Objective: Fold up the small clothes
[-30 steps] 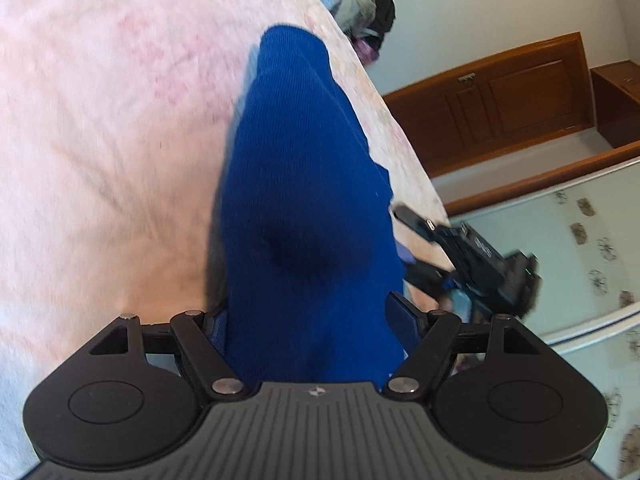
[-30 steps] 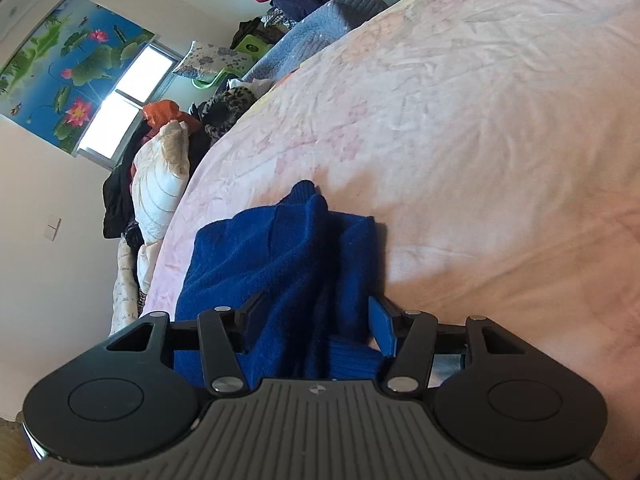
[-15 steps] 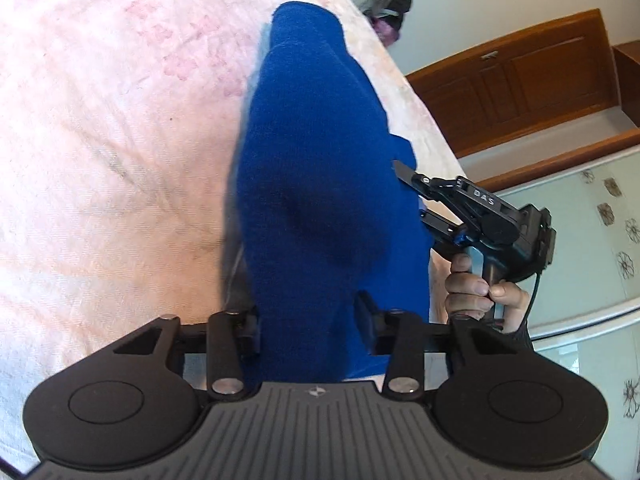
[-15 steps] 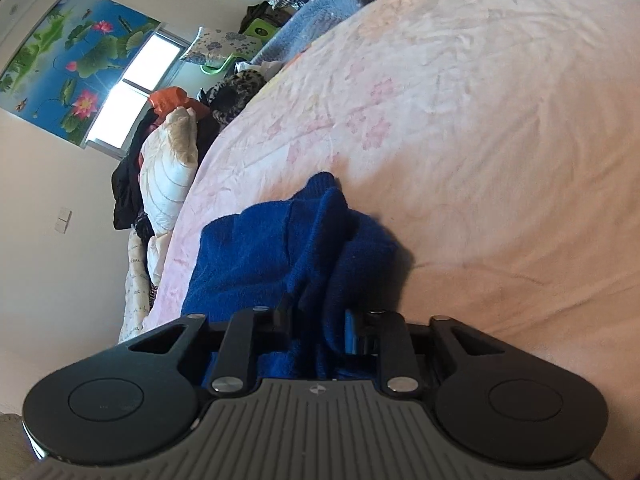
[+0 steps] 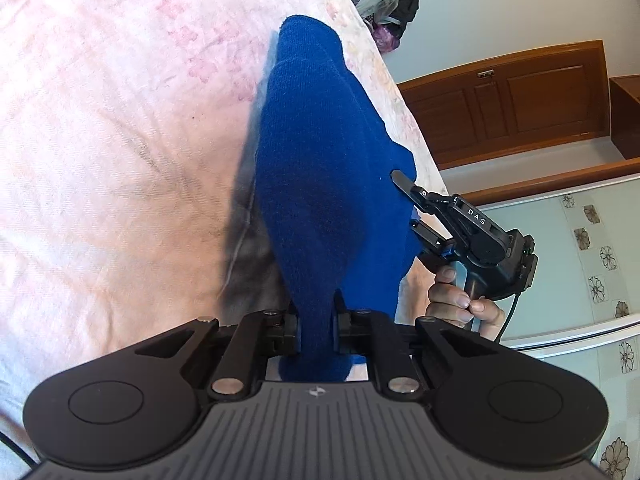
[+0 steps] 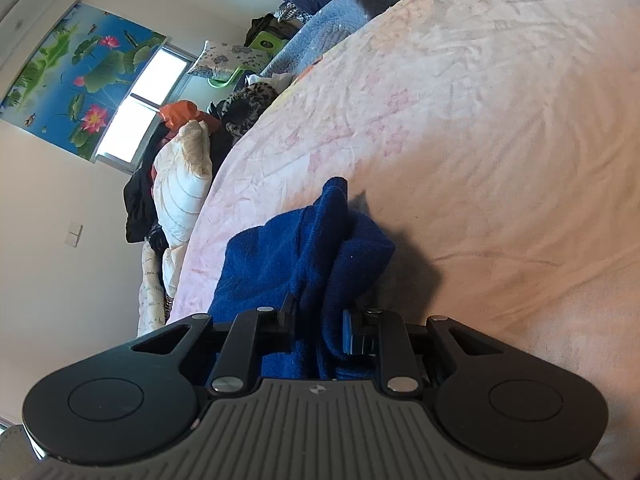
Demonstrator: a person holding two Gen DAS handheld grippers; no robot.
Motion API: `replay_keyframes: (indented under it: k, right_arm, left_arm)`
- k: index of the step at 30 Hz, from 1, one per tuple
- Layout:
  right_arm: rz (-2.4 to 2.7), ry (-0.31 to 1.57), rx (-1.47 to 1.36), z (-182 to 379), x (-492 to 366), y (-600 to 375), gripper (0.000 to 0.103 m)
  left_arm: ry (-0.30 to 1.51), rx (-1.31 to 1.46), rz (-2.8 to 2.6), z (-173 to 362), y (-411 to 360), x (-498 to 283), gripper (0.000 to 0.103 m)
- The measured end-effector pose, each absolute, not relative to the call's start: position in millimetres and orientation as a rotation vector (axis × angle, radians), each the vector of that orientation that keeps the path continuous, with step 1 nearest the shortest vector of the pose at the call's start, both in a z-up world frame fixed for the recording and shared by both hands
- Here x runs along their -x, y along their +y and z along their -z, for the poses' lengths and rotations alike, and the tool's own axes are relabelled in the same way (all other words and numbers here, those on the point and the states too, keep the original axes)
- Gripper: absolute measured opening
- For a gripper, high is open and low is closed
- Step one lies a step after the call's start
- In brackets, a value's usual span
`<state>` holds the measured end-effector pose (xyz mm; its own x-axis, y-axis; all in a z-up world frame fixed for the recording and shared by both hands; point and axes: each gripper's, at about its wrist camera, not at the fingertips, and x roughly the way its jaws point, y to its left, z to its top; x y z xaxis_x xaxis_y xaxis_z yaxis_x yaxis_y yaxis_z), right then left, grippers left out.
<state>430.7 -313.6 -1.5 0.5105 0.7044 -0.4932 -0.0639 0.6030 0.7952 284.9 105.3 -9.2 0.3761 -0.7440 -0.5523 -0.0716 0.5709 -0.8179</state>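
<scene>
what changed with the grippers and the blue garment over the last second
Both grippers closed: the left gripper and right gripper had fingers spread around the blue garment and now pinch it. The garment stays on the pink bedsheet.

Left gripper (image 5: 316,330) pinched tight on blue garment (image 5: 320,184); right gripper (image 6: 318,330) likewise clamped, cloth bunched between jaws.
</scene>
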Motion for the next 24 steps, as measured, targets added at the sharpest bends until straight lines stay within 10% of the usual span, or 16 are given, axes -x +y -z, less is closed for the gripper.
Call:
replay_keyframes:
  k: [15,20,24]
  right_arm:
    - [-0.511,0.937,-0.833,16,-436,-311,0.039]
    - [-0.535,0.93,-0.87,24,-450,-316,0.041]
    - [-0.587,0.935,-0.91,35,-460,-316,0.041]
  left_arm:
    - [1.149,0.932,0.524,34,119,-282,0.017]
    - [1.14,0.986,0.576,42,116,-277,0.06]
    - [1.133,0.92,0.592,38,105,-269,0.044]
